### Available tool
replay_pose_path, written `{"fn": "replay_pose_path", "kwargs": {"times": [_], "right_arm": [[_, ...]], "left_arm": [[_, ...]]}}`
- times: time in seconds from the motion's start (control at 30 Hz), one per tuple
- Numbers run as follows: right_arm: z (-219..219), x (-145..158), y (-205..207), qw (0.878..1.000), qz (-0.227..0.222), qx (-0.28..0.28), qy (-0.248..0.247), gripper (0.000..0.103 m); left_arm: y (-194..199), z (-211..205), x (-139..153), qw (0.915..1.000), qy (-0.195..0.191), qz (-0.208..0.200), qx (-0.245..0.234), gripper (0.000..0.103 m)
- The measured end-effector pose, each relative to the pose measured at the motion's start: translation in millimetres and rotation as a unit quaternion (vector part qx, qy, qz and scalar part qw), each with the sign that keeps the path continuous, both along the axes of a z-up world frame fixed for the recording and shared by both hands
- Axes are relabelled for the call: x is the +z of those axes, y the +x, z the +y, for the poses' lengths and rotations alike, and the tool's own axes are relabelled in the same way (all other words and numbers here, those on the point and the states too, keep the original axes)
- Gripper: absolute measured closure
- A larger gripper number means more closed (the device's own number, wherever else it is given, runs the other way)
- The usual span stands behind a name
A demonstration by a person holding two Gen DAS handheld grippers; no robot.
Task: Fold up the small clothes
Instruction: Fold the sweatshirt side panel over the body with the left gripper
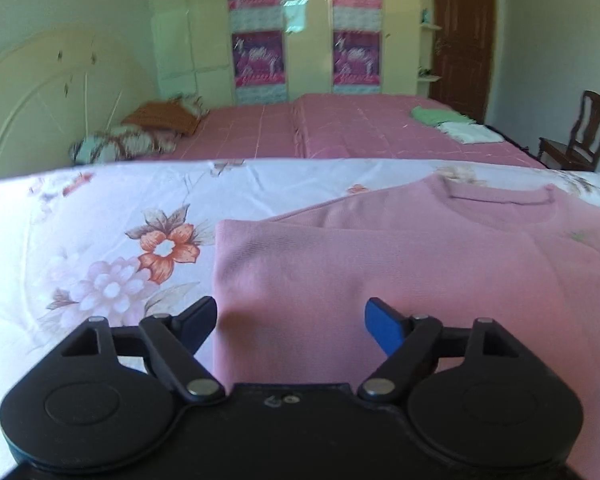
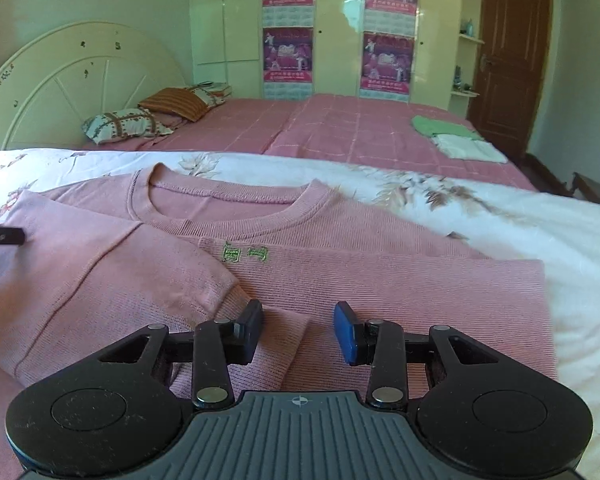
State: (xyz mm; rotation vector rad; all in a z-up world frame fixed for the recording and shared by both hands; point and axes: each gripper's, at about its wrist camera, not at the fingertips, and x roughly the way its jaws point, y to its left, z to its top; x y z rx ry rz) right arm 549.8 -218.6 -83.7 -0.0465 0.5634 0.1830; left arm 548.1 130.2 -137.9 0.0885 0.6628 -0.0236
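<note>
Left wrist view: left hand-held gripper (image 1: 290, 322) spread wide, holding nothing, poised low over the near left part of a pink ribbed knit sweater (image 1: 380, 264). Left finger over the garment's straight left folded edge, right blue-padded finger above the cloth itself. Sweater spread on a white floral bedsheet (image 1: 112, 240), left side already turned inward, neckline toward the bed's far edge. Beyond, a second bed with a pink checked cover (image 1: 360, 132), a green and a white folded cloth (image 1: 452, 124) near its right side.

Risk here, as a judgement: closing this low on the folded edge could pinch the sheet together with the knit, dragging the bedding up on the lift. Catching only the top layer would let the tucked side slide open.

Right wrist view: right hand-held gripper (image 2: 298, 330) also parted and empty, just above the overlap where a rounded folded sleeve meets the ribbed body panel (image 2: 420, 292). Small green embroidered marks (image 2: 246, 255) below the round collar (image 2: 224, 204). Tip of the left hand-held gripper at the frame's left edge.

Risk here, as a judgement: grabbing at the overlap could seize the sleeve alone, undoing that fold. Uneven lift between the two sides would skew the hem against the collar. Soft knit likely to sag and crease if raised too fast, and the loose sheet underneath may bunch.
</note>
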Motion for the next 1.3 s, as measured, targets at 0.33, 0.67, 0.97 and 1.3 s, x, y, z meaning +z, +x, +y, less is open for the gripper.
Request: {"fn": "replay_pose_path", "kwargs": {"times": [0.33,0.67,0.97,1.3], "right_arm": [[1,6,-52,0.999,0.01,-0.023,0.031,0.065],[-77,22,-210,0.984,0.075,-0.058,0.153,0.065],[-92,30,-334,0.974,0.072,-0.097,0.192,0.057],[-103,14,-415,0.965,0.077,-0.137,0.21,0.049]], "left_arm": [[-64,2,7,0.9996,-0.009,0.019,0.017,0.023],[-221,19,6,0.9969,0.006,0.078,0.005,0.02],[-296,5,13,0.9961,0.025,0.084,-0.009,0.022],[-343,6,15,0.9959,0.033,0.081,-0.02,0.022]]}}
